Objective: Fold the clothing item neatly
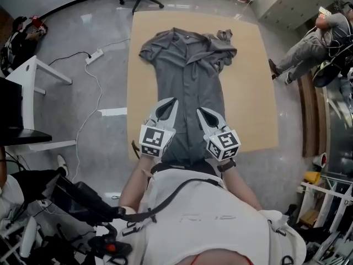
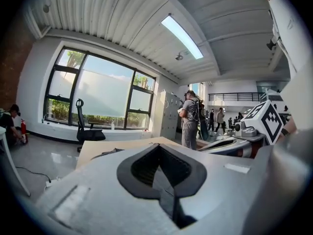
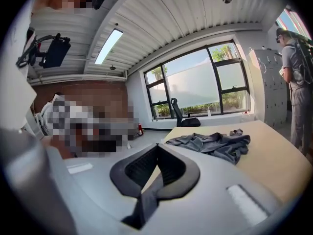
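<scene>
The grey shirt (image 1: 190, 87) lies lengthwise on the tan worktop (image 1: 251, 93), with its hem right at the fingers (image 2: 88, 195) and its collar at the far end from them. The left gripper (image 1: 171, 104) and right gripper (image 1: 202, 112) sit side by side, each with its fingers pressed together on a thin pinch of hem cloth. To do this step well, I judge both pinches should travel level and equally taut, so the body stays square. The bunched sleeve (image 1: 223, 51), far beyond the right fingers, likely needs flattening before any fold. The fabric looks thin, soft and limp, and it creases readily. The worktop is smooth and matte, so the cloth should slide easily
</scene>
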Available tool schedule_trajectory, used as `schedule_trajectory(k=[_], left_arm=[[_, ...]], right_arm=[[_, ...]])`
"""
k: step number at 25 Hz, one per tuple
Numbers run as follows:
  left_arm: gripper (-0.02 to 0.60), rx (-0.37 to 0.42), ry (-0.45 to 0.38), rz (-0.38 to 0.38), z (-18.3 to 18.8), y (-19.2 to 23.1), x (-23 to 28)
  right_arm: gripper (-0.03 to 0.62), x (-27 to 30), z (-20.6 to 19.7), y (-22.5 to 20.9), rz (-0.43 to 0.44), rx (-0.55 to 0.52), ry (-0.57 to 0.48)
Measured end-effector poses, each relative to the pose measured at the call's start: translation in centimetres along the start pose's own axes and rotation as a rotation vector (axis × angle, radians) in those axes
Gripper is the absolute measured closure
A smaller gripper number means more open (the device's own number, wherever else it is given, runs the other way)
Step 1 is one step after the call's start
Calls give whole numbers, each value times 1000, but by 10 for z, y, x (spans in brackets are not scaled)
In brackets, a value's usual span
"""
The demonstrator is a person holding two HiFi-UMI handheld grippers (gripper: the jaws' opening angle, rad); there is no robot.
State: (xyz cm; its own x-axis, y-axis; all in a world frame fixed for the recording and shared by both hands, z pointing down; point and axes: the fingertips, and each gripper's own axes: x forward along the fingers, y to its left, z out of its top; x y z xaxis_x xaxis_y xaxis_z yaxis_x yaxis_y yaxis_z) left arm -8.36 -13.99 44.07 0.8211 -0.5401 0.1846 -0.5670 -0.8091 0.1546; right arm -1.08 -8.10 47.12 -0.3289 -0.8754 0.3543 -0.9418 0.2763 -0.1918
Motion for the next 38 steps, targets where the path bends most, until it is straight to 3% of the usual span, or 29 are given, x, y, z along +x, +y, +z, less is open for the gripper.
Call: schedule_trajectory(k=[3,8,14,19,23,25,26,27,33,38], left_arm=[[581,10,46,52,7,21,38],[581,12,95,123,19,33,100],[581,22,127,167,11,42,161],[581,-19,188,146,-25,54,196],[581,-42,225,95,-45,46,208],[581,-44,235,76,-50,44,213],[581,-45,240,70,-52,44,214],[581,-47,245,66,-54,44,214],[581,-76,269,21,-63,45,216],[581,-93,272,-5,-65,40,224]], right_arm=[[588,20,14,-55,1,21,-27],[588,57,34,-173,-21,-44,-34],[588,160,11,-308,-53,-176,105],[392,244,-36,-359,-39,-280,325],[372,284,-60,-384,-55,-259,417],[419,297,-68,-401,-75,-226,445],[518,299,-69,-408,-82,-196,444],[556,298,-66,-414,-87,-146,425],[561,223,19,-478,-149,225,84],[563,116,88,-571,-321,345,-153]])
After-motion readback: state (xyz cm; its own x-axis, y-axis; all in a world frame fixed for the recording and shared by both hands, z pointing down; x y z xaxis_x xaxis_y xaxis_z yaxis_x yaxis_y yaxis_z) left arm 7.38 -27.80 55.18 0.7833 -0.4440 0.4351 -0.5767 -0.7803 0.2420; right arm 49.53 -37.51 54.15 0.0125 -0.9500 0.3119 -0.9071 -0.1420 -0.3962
